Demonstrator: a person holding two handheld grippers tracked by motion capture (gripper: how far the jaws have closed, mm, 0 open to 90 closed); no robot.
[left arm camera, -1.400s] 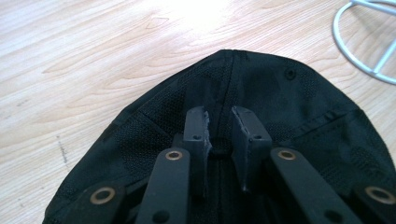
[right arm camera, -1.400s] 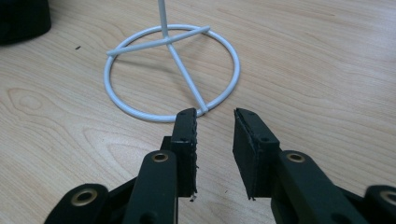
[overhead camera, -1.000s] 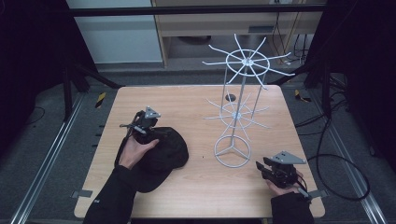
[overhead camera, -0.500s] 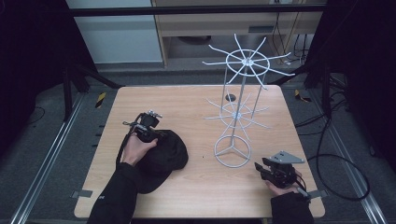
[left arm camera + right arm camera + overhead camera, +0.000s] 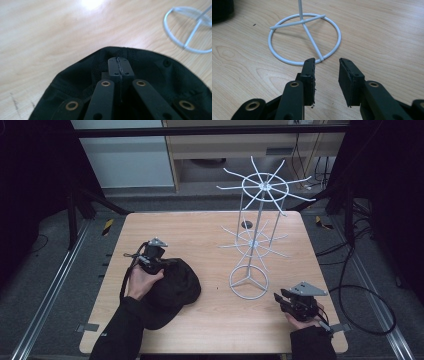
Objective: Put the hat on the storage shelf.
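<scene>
Left gripper (image 5: 120,68) on black cap (image 5: 160,82)

Your left gripper has come in over the black cap.

A second ago your left gripper (image 5: 152,254) sat at the cap's (image 5: 172,290) far edge, a little further out on the table; since then you've drawn it nearer and slightly right, so it now lies on the cap's far left part. In the left gripper view its jaws have come together with black fabric around them, seemingly pinching the cap's edge, though the grip is hard to confirm.
</scene>
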